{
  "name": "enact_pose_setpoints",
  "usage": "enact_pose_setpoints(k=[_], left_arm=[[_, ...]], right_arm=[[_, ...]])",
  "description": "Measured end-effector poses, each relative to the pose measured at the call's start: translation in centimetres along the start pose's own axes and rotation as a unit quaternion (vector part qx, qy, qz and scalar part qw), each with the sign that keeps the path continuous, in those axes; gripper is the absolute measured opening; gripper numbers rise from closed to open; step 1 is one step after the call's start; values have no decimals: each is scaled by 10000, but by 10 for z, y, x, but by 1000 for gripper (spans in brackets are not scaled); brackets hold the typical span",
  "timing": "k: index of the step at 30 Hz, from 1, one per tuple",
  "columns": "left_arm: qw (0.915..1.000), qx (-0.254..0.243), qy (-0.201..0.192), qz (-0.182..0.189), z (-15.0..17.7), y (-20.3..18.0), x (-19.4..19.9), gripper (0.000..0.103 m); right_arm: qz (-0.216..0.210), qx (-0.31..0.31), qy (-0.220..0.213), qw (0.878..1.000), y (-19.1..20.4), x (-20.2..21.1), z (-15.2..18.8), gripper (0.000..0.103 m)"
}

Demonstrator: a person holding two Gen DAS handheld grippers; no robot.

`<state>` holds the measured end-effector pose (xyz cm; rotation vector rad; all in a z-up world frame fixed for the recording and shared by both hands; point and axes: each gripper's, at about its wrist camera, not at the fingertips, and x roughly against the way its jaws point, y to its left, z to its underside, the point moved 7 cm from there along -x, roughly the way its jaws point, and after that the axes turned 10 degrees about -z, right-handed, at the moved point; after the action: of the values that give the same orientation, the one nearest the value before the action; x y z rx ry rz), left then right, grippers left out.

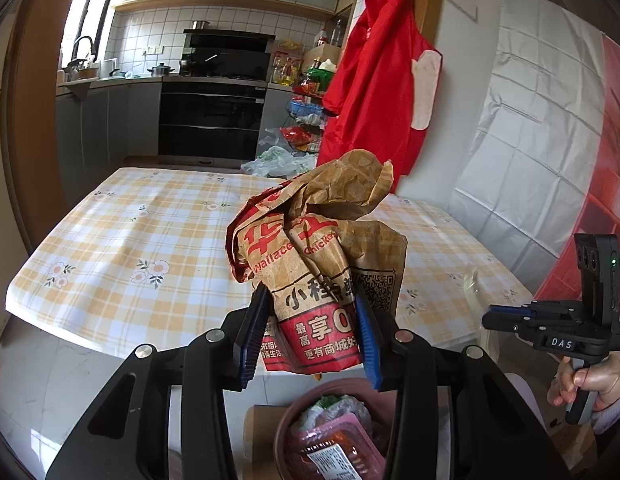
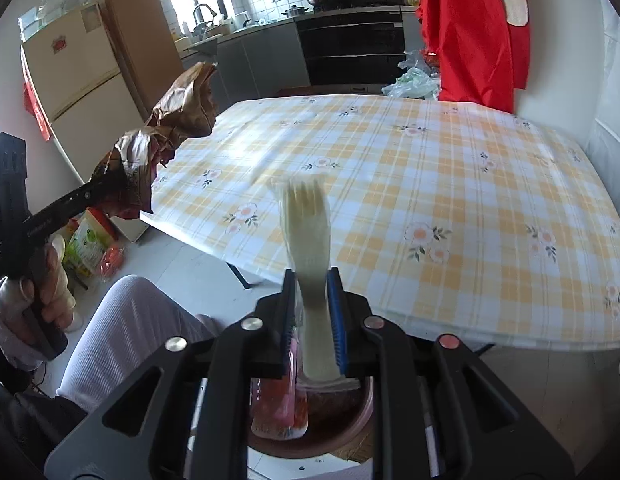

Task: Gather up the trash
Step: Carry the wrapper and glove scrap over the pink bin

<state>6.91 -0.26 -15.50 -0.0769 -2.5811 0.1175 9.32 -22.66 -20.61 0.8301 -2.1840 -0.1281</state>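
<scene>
My left gripper [image 1: 310,328] is shut on a crumpled brown and red paper food bag [image 1: 322,248], held above a pink trash bin [image 1: 330,432] that holds a pink tray and wrappers. The bag also shows at the left of the right wrist view [image 2: 165,128]. My right gripper [image 2: 312,320] is shut on a cream plastic fork in a clear sleeve [image 2: 307,232], held upright over the same bin [image 2: 350,412]. The right gripper shows at the right edge of the left wrist view [image 1: 510,320].
A table with a yellow checked floral cloth [image 1: 129,240] [image 2: 430,184] lies ahead. A red apron [image 1: 382,92] hangs at the right. A fridge [image 2: 77,80] stands left. Bags lie on the floor [image 2: 89,248]. Kitchen counters and oven are behind.
</scene>
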Motion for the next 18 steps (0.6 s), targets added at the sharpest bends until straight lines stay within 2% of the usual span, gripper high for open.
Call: enact_pose_setpoints(k=[4, 6, 7, 8, 10, 12, 18], left_arm=[[9999, -93, -19, 69, 5, -7, 12, 41], [9999, -131, -20, 110, 6, -11, 15, 41], [9998, -150, -24, 139, 7, -13, 17, 41], [9997, -171, -26, 164, 7, -15, 19, 41], [9995, -248, -22, 215, 9, -20, 21, 41], [9989, -357, 29, 315, 12, -28, 22, 42], [9957, -608, 300, 637, 25, -49, 16, 42]], right_arm=[[-107, -129, -405, 9990, 5, 23, -5, 43], [-3, -94, -651, 9978, 8, 37, -12, 62], [79, -59, -788, 9968, 8, 44, -16, 79], [173, -23, -943, 9954, 9, 52, -21, 93], [368, 28, -1324, 9905, 9, 70, -33, 96], [420, -18, -1493, 9879, 6, 81, -41, 97], [555, -234, -1646, 9845, -8, 94, -45, 97]])
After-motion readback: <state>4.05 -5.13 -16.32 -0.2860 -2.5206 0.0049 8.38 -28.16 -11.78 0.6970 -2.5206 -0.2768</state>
